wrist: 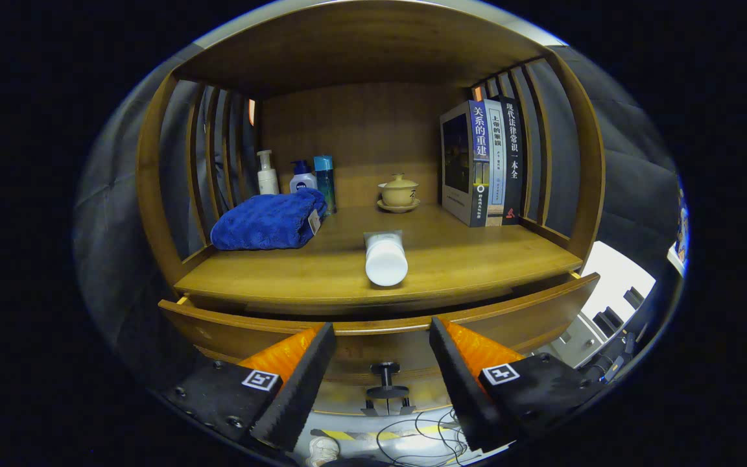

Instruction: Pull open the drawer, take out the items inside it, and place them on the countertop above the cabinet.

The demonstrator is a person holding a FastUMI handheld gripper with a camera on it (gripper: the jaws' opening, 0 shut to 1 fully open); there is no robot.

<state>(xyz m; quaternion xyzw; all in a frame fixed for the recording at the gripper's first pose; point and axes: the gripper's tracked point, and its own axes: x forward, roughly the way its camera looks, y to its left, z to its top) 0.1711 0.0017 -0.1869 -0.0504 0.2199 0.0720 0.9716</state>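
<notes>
White tube [386,258] lies on countertop [464,259] beyond wide-open, empty fingers [383,340].

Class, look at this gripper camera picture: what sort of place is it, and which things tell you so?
Probably a staged home shelf in a test booth: a wooden cabinet holding books, toiletry bottles and a blue towel. The open gripper faces the drawer.
</notes>
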